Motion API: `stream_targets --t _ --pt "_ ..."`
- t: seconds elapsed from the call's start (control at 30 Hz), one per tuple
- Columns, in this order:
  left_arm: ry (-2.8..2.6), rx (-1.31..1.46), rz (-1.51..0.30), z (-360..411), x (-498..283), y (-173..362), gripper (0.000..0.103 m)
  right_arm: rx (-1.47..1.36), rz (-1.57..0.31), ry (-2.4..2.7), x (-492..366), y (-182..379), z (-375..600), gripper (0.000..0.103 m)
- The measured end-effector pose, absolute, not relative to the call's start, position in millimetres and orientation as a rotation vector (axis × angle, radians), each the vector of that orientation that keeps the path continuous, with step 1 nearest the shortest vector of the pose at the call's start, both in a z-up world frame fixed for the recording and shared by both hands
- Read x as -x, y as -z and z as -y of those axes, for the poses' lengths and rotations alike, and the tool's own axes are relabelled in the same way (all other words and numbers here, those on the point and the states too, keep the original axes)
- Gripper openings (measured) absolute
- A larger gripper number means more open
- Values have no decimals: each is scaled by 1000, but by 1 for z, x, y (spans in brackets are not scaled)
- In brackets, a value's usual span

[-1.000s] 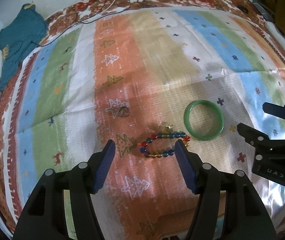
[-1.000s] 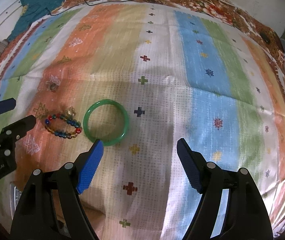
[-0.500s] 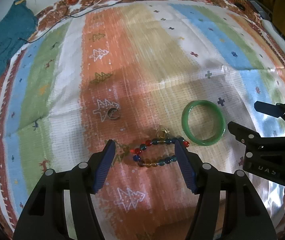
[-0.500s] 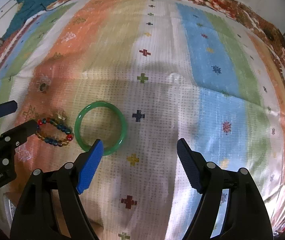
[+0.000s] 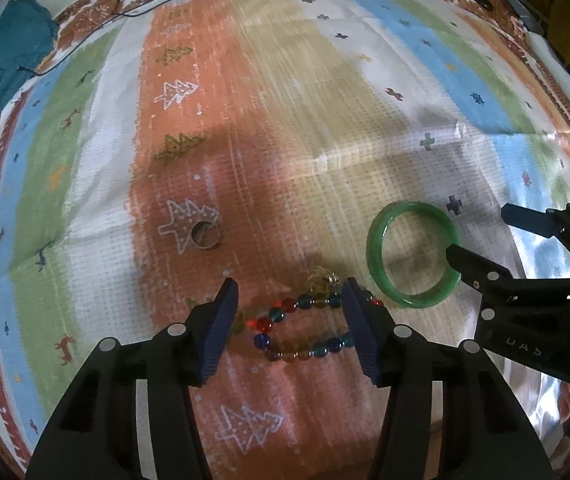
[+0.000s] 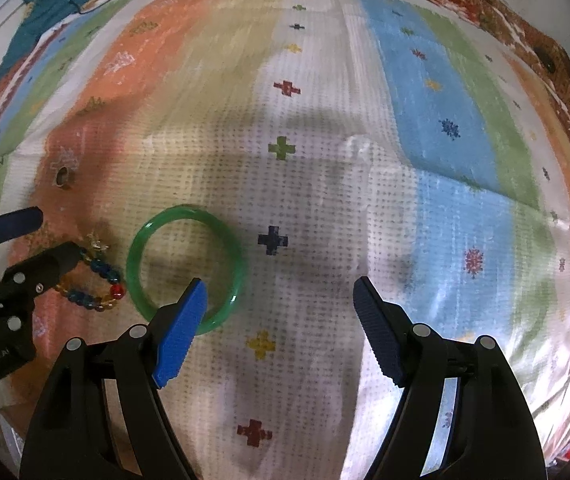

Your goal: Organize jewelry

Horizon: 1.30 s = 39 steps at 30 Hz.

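Observation:
A bracelet of coloured beads with a small gold charm lies on the striped cloth, between the fingers of my open left gripper. A green bangle lies flat just to its right. A small ring lies on the orange stripe to the left. My right gripper is open and empty, its left finger over the near rim of the bangle. The beads and ring also show in the right wrist view.
A striped patterned cloth covers the surface. A teal garment lies at the far left corner, with thin cables along the far edge.
Both grippers have moved forward and lower toward the jewellery. The beads now sit between the left fingers, and the right finger now overlaps the bangle.

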<state>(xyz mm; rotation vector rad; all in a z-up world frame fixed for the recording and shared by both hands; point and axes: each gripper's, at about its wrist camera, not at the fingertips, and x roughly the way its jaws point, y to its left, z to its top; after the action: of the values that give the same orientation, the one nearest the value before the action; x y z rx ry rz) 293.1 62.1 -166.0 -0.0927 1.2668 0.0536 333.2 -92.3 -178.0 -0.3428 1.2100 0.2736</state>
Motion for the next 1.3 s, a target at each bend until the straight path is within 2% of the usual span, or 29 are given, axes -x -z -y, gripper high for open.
stream_targets --t 0.27,0.37,0.43,0.57,0.67,0.77,0.8,0.9,1.3 --pt "-21 93 -1294 -56 -302 177 50 345 -1212 -292 -332 182 94 65" --pt "-17 89 -1303 -55 -306 181 49 345 -1210 -296 -330 183 95 58" --pt "-16 82 -1318 -53 -308 184 47 357 -1209 -286 -332 184 95 53" --pt "-24 55 -1338 -50 -308 188 42 380 -1201 -283 -335 186 93 51" --pt "-35 51 -1342 -50 -309 189 35 401 -1190 -293 -333 187 89 45" --pt "-49 40 -1343 -49 -312 190 22 412 -1182 -307 -329 185 84 29" --pt "-57 32 -1343 -49 -312 190 18 414 -1176 -309 -328 184 83 21" --pt "-58 27 -1340 -49 -311 189 18 419 -1170 -311 -326 184 82 9" --pt "-73 77 -1277 -60 -297 157 18 394 -1142 -306 -321 166 92 8"
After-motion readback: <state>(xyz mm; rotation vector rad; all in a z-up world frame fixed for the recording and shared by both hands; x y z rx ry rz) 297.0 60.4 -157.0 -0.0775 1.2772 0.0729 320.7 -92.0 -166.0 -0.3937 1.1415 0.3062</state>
